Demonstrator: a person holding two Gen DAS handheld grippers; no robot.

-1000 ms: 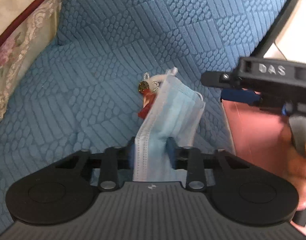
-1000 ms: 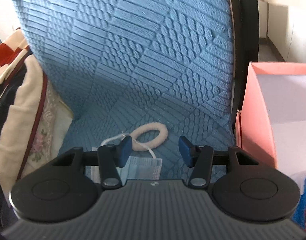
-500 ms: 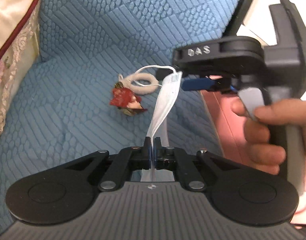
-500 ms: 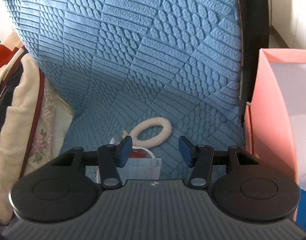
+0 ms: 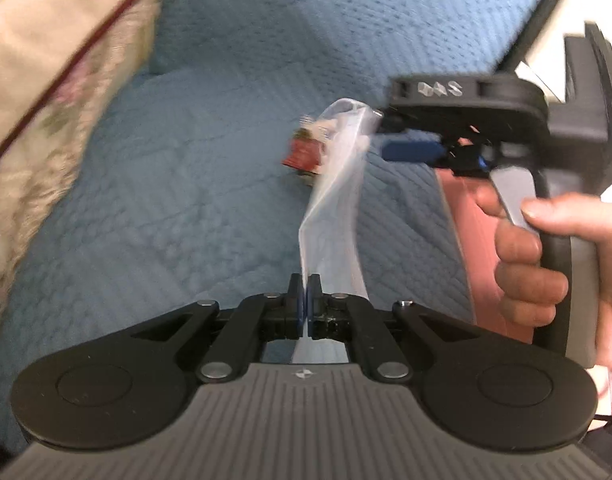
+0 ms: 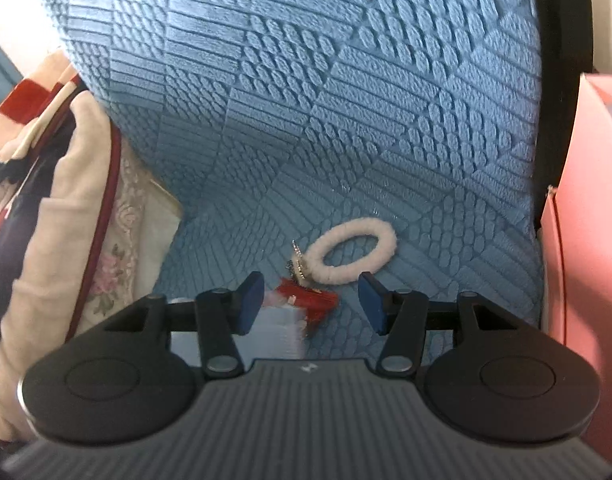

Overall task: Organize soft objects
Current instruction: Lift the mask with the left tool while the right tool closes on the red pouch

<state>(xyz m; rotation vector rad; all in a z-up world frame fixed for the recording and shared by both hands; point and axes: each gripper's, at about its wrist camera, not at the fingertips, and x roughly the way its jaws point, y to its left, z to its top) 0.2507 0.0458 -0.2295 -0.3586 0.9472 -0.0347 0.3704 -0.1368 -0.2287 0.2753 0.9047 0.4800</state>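
Observation:
My left gripper (image 5: pixel 306 300) is shut on a pale blue face mask (image 5: pixel 333 200), which hangs blurred above the blue seat cushion (image 5: pixel 178 184). Behind the mask a small red charm (image 5: pixel 302 156) lies on the cushion. My right gripper (image 6: pixel 309 300) stands open above the seat with nothing between its fingers; in the left wrist view it is held by a hand (image 5: pixel 537 256) at the right. Just beyond its fingertips lie a white fluffy hair tie (image 6: pixel 351 256) and the red charm (image 6: pixel 306 300) with a metal chain. The mask (image 6: pixel 276 334) shows under the left finger.
A pink box (image 6: pixel 589 216) stands right of the seat, behind a black frame edge (image 6: pixel 557 80). A cream floral pillow (image 5: pixel 46 92) leans at the left, with red, white and dark fabric (image 6: pixel 22 128) beside it. The blue backrest (image 6: pixel 306 60) rises behind.
My left gripper closed flat on the mask and lifted it off the cushion, uncovering the red charm and hair tie. The right gripper stayed open and tilted slightly.

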